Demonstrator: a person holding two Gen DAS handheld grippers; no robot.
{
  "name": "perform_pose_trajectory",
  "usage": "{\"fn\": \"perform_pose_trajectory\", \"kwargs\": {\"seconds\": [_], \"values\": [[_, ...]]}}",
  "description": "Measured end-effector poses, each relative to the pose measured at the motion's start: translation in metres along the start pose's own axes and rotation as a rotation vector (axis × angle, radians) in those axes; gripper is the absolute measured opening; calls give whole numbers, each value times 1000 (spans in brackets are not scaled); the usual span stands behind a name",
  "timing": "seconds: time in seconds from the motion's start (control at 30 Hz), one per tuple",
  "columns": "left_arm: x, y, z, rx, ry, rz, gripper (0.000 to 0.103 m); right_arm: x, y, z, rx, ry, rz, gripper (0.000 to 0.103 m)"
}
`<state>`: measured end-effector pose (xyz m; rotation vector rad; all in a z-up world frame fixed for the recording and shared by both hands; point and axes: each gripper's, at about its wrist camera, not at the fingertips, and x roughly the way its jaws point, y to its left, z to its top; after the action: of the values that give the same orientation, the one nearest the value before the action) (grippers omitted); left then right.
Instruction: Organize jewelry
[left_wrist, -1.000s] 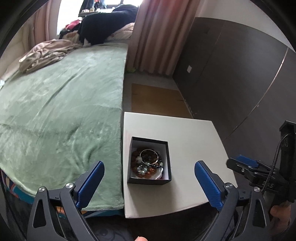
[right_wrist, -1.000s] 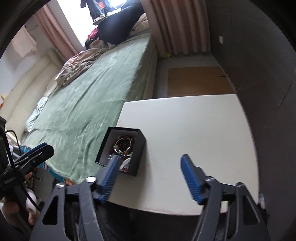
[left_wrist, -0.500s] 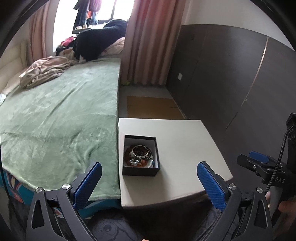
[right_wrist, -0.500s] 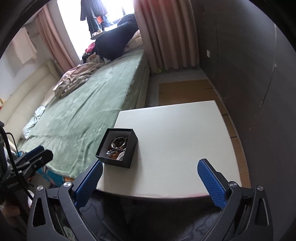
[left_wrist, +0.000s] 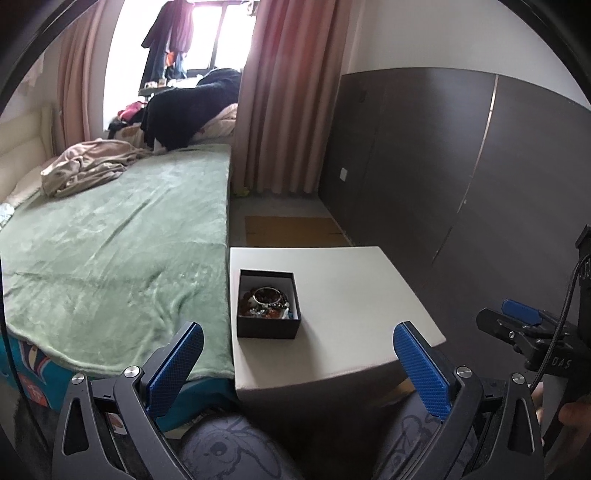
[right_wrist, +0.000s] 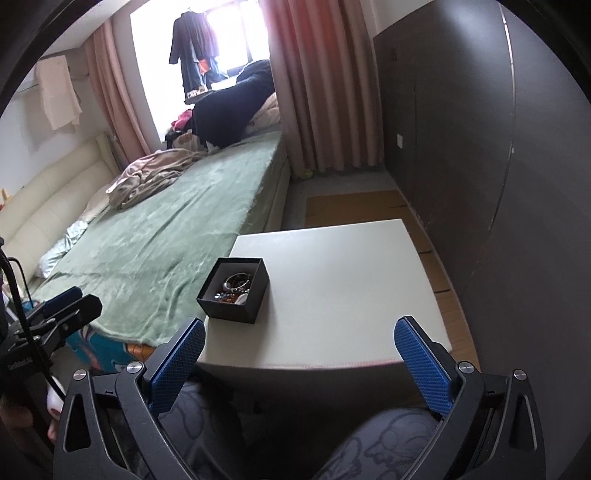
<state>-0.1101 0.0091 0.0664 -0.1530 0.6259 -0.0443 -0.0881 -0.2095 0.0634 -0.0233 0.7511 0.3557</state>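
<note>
In the left wrist view, the small black square cardboard box (left_wrist: 267, 309) heaped with beaded bracelets and a silver bangle (left_wrist: 266, 297) is seen on the pale square table (left_wrist: 354, 295), at its edge beside the green-blanketed bed (left_wrist: 110, 258). It lies ahead of the left gripper (left_wrist: 299, 363), whose blue-padded jaws stand wide and empty.

In the right wrist view, the box (right_wrist: 233, 294) lies ahead and left of the right gripper (right_wrist: 300, 363), likewise spread wide and empty. Neither gripper is judged clearly nearer.

1. Setting: bedroom in a home.
2. Bed (left_wrist: 110, 258) with green blanket, crumpled bedding and dark clothes heaped at the far end.
3. Pink curtains (left_wrist: 288, 110) at a bright window; garments hung there.
4. Dark wardrobe panels (left_wrist: 461, 166) along one wall.
</note>
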Motion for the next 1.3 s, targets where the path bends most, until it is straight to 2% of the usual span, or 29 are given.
{"fn": "perform_pose_trajectory", "kwargs": {"seconds": [0.37, 0.63, 0.9, 1.3], "values": [[-50, -6, -30, 40, -110, 24, 102, -43, 20, -33, -48, -79, 11, 103], [-62, -13, -43, 71, -127, -13, 102, -59, 25, -57, -32, -132, -9, 103], [-65, -18, -50, 80, -135, -44, 102, -63, 26, -61, -6, -148, 1, 103], [-69, -27, -53, 110, -150, -33, 102, -69, 23, -69, 7, -165, -18, 103]]}}
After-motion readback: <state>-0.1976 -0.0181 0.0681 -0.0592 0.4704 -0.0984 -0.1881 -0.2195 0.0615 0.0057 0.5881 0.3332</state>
